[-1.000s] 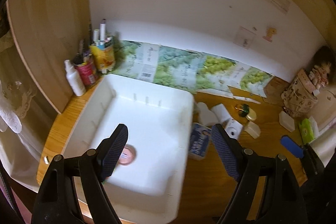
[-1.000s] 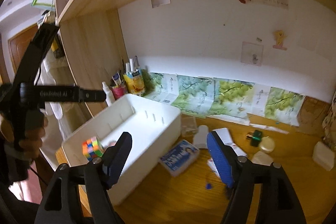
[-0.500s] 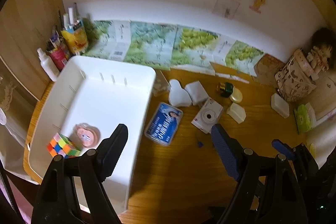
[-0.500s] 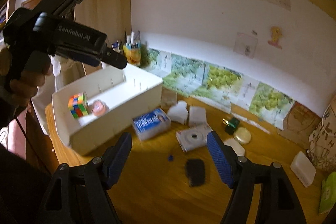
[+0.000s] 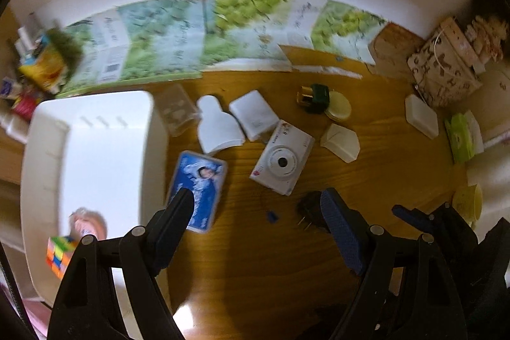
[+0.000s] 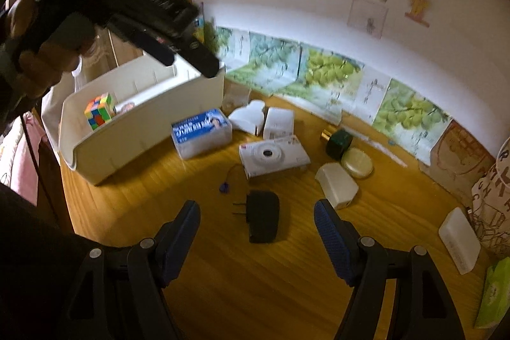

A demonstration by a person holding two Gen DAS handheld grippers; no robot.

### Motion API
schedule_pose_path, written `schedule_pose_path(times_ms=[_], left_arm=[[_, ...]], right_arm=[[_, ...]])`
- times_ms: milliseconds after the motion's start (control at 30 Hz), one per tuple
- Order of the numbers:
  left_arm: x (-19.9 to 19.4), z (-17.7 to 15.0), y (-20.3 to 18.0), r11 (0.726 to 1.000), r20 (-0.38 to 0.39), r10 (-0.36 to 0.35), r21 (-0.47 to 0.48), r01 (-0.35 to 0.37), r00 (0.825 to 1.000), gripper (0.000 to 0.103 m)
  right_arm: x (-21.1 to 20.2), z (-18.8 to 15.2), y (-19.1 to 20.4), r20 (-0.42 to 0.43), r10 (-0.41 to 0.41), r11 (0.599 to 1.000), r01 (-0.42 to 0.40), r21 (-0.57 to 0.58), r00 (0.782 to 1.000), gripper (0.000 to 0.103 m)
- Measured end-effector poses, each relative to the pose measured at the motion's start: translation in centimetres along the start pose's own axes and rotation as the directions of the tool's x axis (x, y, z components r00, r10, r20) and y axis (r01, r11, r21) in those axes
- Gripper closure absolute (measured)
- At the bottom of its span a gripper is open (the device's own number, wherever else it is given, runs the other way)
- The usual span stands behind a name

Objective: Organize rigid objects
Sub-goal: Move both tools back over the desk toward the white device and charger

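A white bin (image 5: 95,148) (image 6: 143,129) on the wooden desk holds a colour cube (image 5: 59,255) (image 6: 100,110) and a pink round item (image 5: 89,220). Beside it lie a blue box (image 5: 199,190) (image 6: 202,131), a white camera (image 5: 282,161) (image 6: 274,156) and a black plug adapter (image 6: 263,217) (image 5: 310,207). My left gripper (image 5: 255,209) is open and empty, high above the blue box and camera. My right gripper (image 6: 256,222) is open and empty, its fingers either side of the black adapter, above it.
White boxes (image 6: 336,185) (image 6: 459,239), a dark green bottle (image 6: 338,142), a round cream tin (image 6: 357,163), a small blue piece (image 6: 224,188) and a clear case (image 5: 175,110) lie on the desk. A patterned bag (image 5: 446,69) and green packet (image 5: 459,137) stand right. Bottles (image 5: 35,72) crowd the back left corner.
Both grippers have swung right, away from the bin toward the scattered items. The right gripper has come down closer over the black adapter. Both stay open.
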State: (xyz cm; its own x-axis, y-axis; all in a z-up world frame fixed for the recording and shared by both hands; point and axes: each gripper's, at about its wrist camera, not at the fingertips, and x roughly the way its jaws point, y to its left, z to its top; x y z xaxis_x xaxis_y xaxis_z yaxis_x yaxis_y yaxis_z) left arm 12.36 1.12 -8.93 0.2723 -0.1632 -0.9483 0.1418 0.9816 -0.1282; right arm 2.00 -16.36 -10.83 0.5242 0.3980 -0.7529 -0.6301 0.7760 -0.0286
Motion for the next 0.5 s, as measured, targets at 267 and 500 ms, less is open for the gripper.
schedule_pose_path(times_ms=[267,500], left_arm=[[4.9,2.2,-0.5,0.999,-0.161,-0.004,0.030,0.009,0.987,0.019],[8.1,2.9,-1.2,0.997,-0.259,0.045,0.066,-0.028,0.965,0.019]], right_arm=[[2.7,-0.1,-0.7,-0.080,0.016,1.000,-0.017,-0.016,0.997,0.028],[4.9,-0.1,-0.8,-0.151,0.009,0.999,-0.014,-0.030,0.989,0.028]])
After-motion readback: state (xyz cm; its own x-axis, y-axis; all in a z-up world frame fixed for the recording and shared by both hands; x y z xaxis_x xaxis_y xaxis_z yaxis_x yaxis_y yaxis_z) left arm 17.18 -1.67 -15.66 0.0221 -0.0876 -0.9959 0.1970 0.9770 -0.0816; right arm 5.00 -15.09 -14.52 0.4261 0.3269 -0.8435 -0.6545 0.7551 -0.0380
